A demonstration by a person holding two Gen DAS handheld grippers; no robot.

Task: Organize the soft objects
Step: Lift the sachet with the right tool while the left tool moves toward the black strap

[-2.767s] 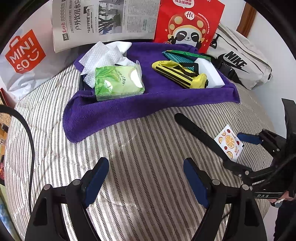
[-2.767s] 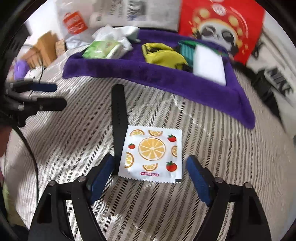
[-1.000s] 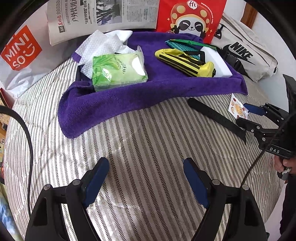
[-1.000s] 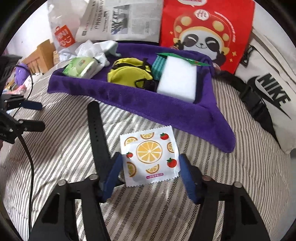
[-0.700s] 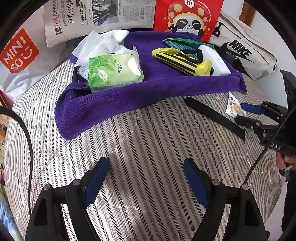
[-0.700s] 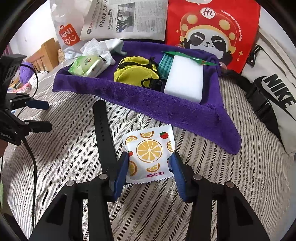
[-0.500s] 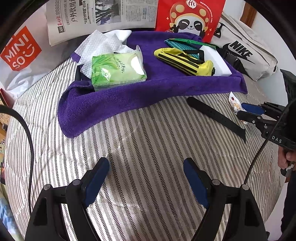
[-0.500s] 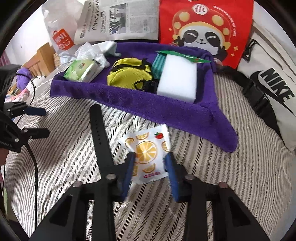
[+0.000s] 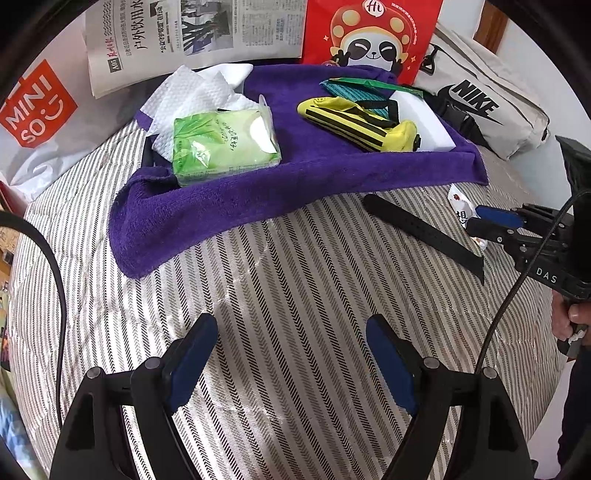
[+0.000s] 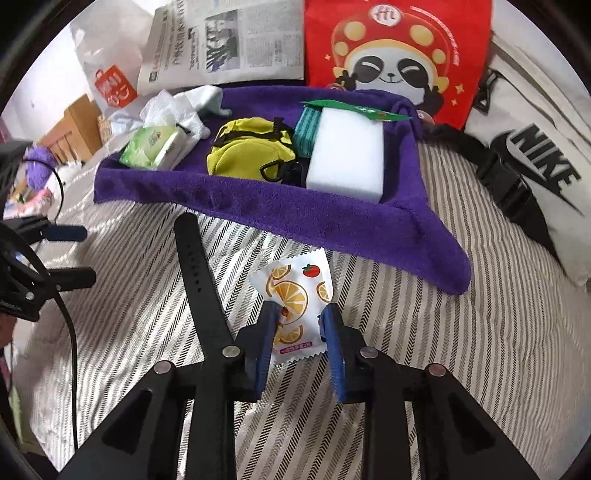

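My right gripper [image 10: 300, 312] is shut on a white sachet printed with orange slices [image 10: 291, 284], which buckles between the pads just above the striped bedding. In the left wrist view the same gripper [image 9: 476, 218] pinches the sachet [image 9: 458, 199] near the towel's right corner. A purple towel [image 10: 258, 206] holds a green tissue pack [image 9: 221, 144], a yellow pouch [image 9: 362, 125] and a white sponge [image 10: 347, 158]. A black strap [image 10: 195, 273] lies left of the sachet. My left gripper [image 9: 290, 328] hovers open over bare bedding with nothing between its fingers.
Behind the towel stand a newspaper [image 9: 192, 33], a red panda bag [image 10: 399, 55] and a white Miniso bag [image 9: 37, 107]. A grey Nike bag [image 10: 535, 166] lies at the right. A black cable [image 9: 55, 266] runs along the left edge.
The right gripper's jaws have closed from either side onto the sachet, crumpling it and lifting it slightly. The left gripper has stayed open and still.
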